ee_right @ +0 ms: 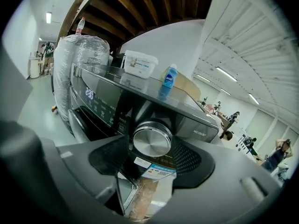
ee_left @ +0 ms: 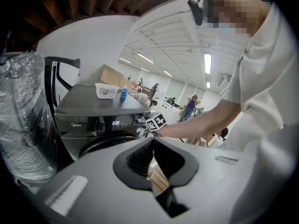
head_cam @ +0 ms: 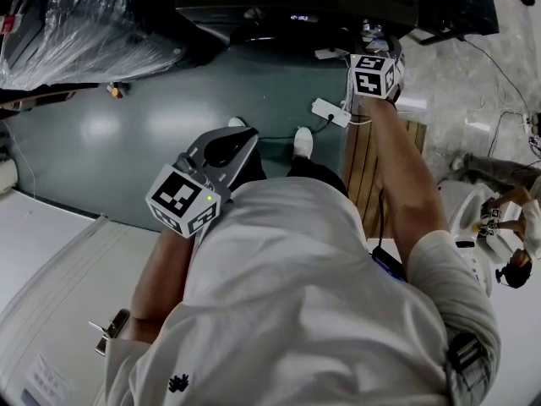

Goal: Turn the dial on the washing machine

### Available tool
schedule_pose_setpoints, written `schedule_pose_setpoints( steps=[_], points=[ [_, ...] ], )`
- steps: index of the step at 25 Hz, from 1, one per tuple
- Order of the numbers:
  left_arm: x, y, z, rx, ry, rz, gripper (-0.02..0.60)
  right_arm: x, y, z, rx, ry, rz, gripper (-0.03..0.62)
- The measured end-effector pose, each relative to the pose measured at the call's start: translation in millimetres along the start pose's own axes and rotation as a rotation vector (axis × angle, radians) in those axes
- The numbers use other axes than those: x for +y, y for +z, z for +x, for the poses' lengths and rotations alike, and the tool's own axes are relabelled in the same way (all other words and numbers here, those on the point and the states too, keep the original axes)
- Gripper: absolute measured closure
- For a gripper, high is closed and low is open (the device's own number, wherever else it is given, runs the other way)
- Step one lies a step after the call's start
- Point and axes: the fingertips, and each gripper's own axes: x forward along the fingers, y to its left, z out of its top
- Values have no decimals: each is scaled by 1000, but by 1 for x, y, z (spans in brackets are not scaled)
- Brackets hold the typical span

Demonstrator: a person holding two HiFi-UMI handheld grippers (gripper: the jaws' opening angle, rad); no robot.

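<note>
At 12 o'clock in the head view, the washing machine (head_cam: 296, 7) runs along the top edge. The person's right arm reaches out to its panel at about 1 o'clock.

Right gripper view:
- The dial (ee_right: 152, 141) is dead centre and the right gripper (ee_right: 150, 149) is lined up on it.
- Its fingers (ee_right: 110, 160) are spread wide, one at 9 and one at 3 o'clock of the dial.
- My read of the step: approach is done, grip not made.
- Probably no contact yet. The pad edges sit just beside the rim, and I can't tell a gap from a touch.

Next move calls for:
- easing in until the pads cover the rim
- closing squarely
- rotating about the dial's own axis with no side load

The left gripper (ee_left: 152, 146) is idle, held close to the person's torso, fingers pressed together on nothing.

Hard to see:
- In the head view the dial is covered by the right gripper's marker cube (head_cam: 373, 74).
- No pointer or programme marks are readable around the dial.
- The display (ee_right: 89, 94) is lit, but the digits are soft.
- The lower front of the machine is cut off by the gripper body.
</note>
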Motion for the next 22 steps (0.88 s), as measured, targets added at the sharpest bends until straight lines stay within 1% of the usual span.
schedule_pose_setpoints(
  steps=[6,11,22],
  points=[
    [1,0,-4,-2,12,-3,525,-1,2,4,9,-13,44,336],
    [2,-2,-5,-3,15,-6,525,-7,7,1,10,-28,119,337],
    [3,2,-1,-8,4,-8,525,-15,7,-2,-29,50,428,336]
  ],
)
